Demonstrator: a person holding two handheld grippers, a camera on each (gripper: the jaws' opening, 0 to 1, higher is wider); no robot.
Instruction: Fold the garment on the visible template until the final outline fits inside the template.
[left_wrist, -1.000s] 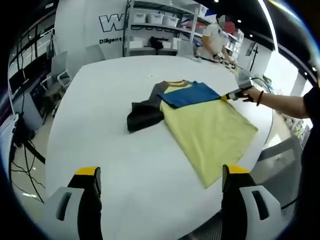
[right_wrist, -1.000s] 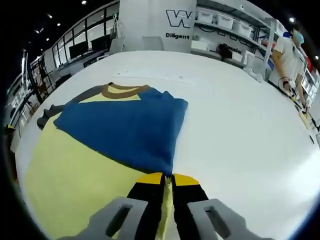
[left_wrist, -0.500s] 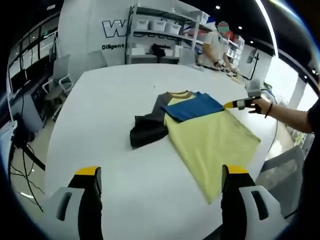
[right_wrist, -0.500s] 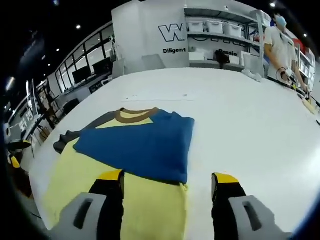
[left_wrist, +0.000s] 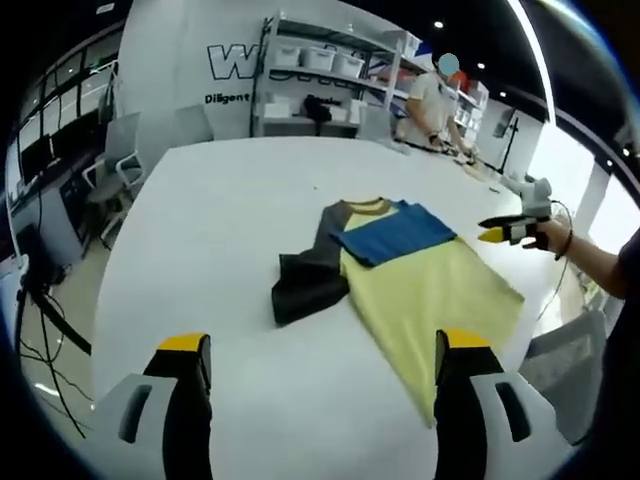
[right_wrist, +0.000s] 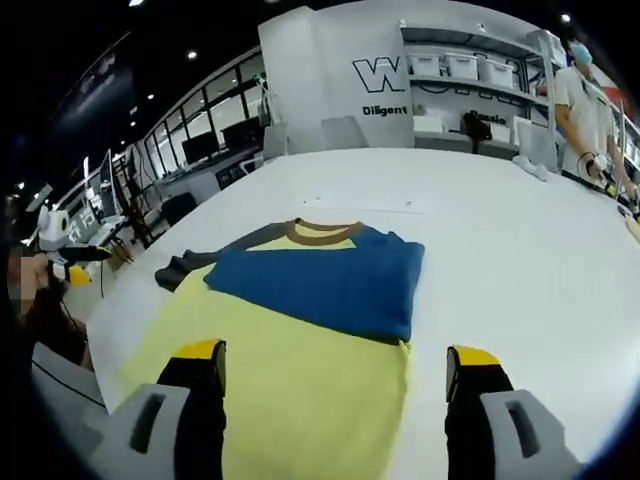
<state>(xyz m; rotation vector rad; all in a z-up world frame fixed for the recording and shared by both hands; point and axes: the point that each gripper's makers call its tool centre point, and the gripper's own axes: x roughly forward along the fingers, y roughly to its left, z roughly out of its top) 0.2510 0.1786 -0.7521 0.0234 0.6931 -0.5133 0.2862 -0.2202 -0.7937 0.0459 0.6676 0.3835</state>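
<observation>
White surface (left_wrist: 220, 230): large, rounded, carrying one garment toward its right-hand edge as the left gripper view frames it; no template outline can be made out on it. Garment (left_wrist: 420, 290): yellow-bodied shirt lying flat, brown collar (right_wrist: 325, 232) toward the far edge. Blue sleeve (right_wrist: 330, 285): already folded across the chest, its edge lying neat near the shirt's right side. Dark grey sleeve (left_wrist: 305, 285): spread and rumpled off the opposite side of the body, not yet folded in; judged the step in hand. Left gripper (left_wrist: 320, 375): jaws wide apart, holding nothing, hovering over bare surface well short of the grey sleeve. Right gripper (right_wrist: 335, 385): jaws likewise apart and empty, above the yellow body near the hem side; also seen at the right of the left gripper view (left_wrist: 505, 232). Handling advice: take the grey sleeve at its cuff end with the left jaws, lift just enough to clear the cloth, carry it across to overlie the blue one, and lay it down smooth so the outline narrows evenly before the hem is brought up.
</observation>
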